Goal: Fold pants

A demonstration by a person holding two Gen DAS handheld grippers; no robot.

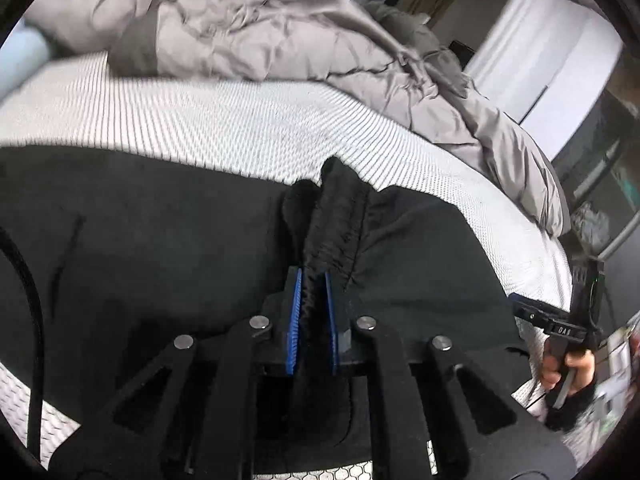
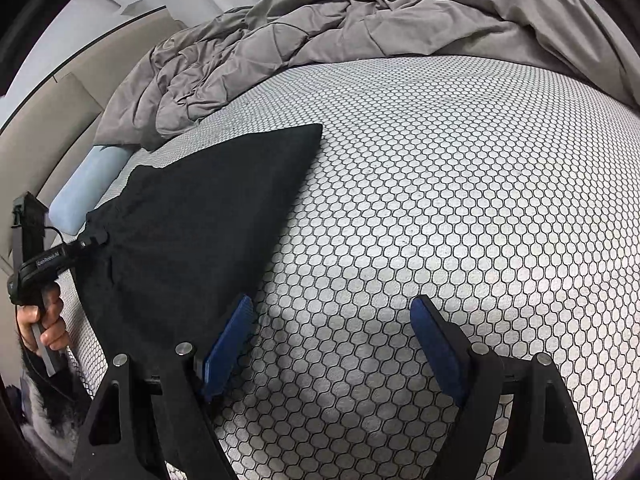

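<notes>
**Left gripper pinched the pants; right gripper stood wide over the bed**

The left gripper [image 1: 312, 284] had its blue pads [image 1: 295, 300] pressed together on a bunched ridge of the black pants [image 1: 160, 240], the fabric squeezed into a narrow fold between them. From that pinch the cloth fell away on both sides, draped dark and broad across the mattress [image 1: 200, 120]. In the right wrist view the same gripper showed at the left edge, gripped by a hand [image 2: 44, 320], its tip fastened on the pants' near corner, which was drawn up off the bed into a peak.

The right gripper [image 2: 332, 308] stood with its jaws spread wide and nothing between them, only the honeycomb-patterned mattress cover below. Its left pad [image 2: 232, 332] sat just beside the edge of the pants, which lay as a tapering black shape running to a far corner.

Beyond the pants lay a crumpled grey duvet [image 2: 360, 20], and a pale blue pillow [image 2: 88, 192] rested at the mattress edge.
</notes>
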